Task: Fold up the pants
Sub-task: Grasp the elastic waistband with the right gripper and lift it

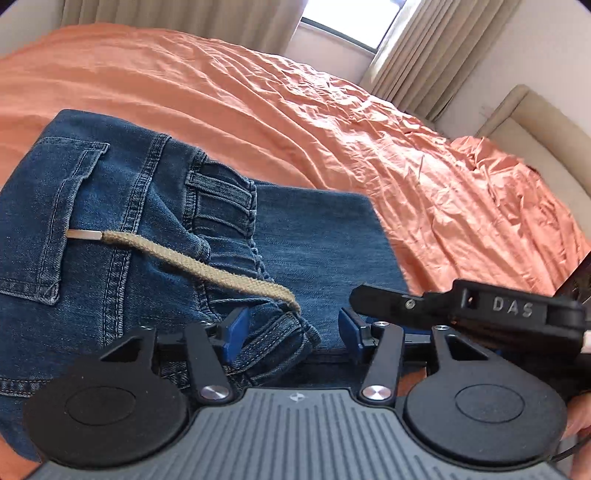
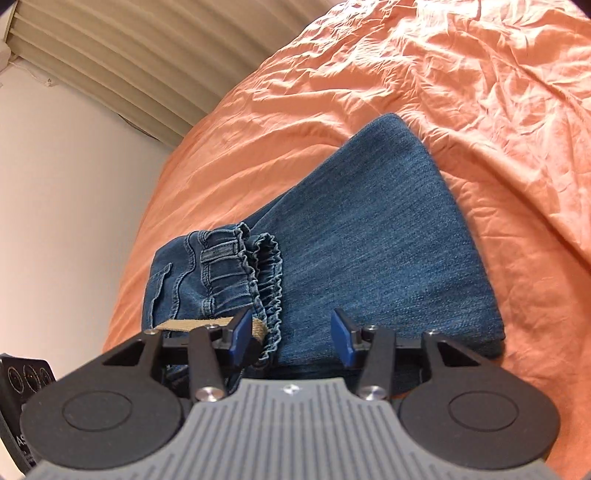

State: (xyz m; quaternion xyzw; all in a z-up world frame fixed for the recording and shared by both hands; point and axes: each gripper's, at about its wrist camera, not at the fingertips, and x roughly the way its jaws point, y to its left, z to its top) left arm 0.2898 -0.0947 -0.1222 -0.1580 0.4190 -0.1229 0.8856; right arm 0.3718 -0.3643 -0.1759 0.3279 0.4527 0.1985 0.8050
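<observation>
Blue denim pants (image 1: 110, 221) lie folded on an orange bed sheet (image 1: 295, 110), waistband and back pocket on top, a beige drawstring (image 1: 192, 264) trailing across them. My left gripper (image 1: 291, 334) is open over the near waistband corner; the cloth lies between the blue pads (image 1: 234, 336) without being squeezed. In the right wrist view the pants (image 2: 388, 240) stretch away as a folded leg panel, with the gathered waistband to the left. My right gripper (image 2: 291, 338) stands open over the near edge, denim and the drawstring (image 2: 188, 325) by its left pad.
The wrinkled orange sheet (image 2: 480, 92) covers the whole bed around the pants. Beige curtains (image 1: 424, 55) and a window (image 1: 351, 18) are behind it, a padded beige headboard (image 1: 535, 122) at right. The other tool's black housing (image 1: 509, 308) sits close at right.
</observation>
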